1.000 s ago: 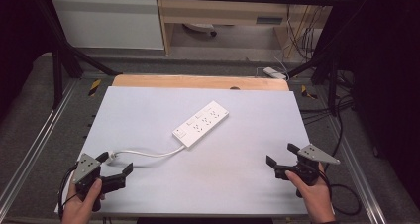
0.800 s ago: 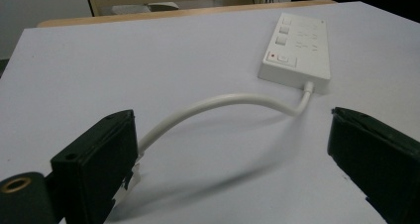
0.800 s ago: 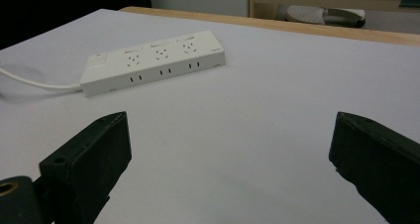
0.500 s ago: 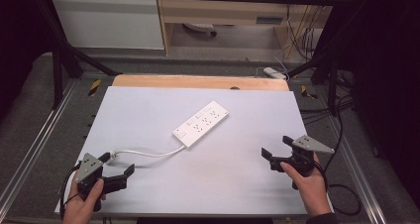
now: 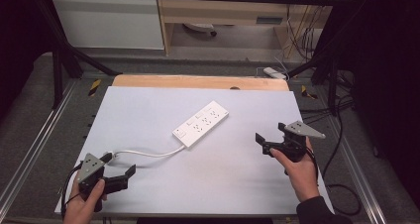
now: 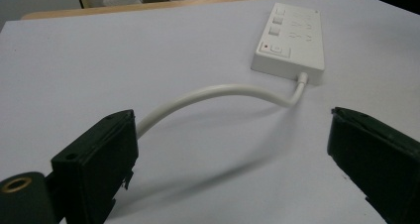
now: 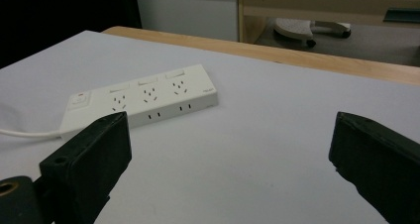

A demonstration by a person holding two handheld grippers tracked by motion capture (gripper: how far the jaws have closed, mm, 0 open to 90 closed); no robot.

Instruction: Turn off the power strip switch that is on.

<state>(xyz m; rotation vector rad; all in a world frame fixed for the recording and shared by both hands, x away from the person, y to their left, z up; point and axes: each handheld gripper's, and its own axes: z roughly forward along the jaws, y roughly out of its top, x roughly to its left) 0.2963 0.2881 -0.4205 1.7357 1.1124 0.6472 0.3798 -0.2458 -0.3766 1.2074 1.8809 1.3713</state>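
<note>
A white power strip (image 5: 200, 124) lies slantwise at the middle of the white table top (image 5: 233, 179), its white cable (image 5: 148, 153) curving toward the near left. My left gripper (image 5: 119, 164) is open near the front left corner, beside the cable's end. In the left gripper view the cable (image 6: 223, 92) arcs between the jaws of the left gripper (image 6: 230, 159) up to the strip (image 6: 292, 40). My right gripper (image 5: 270, 135) is open at the right, a short way from the strip. The right gripper (image 7: 230, 159) has the strip (image 7: 143, 97) ahead on its left, and nothing lies between its jaws.
A wooden edge (image 5: 198, 81) runs along the table's far side. Metal rails (image 5: 34, 149) flank the table. A small white device (image 5: 275, 73) and black cables (image 5: 341, 159) lie on the floor at the right. A cabinet (image 5: 109, 21) stands behind.
My right gripper has moved forward and left, farther over the table toward the strip. The left gripper has shifted only slightly.
</note>
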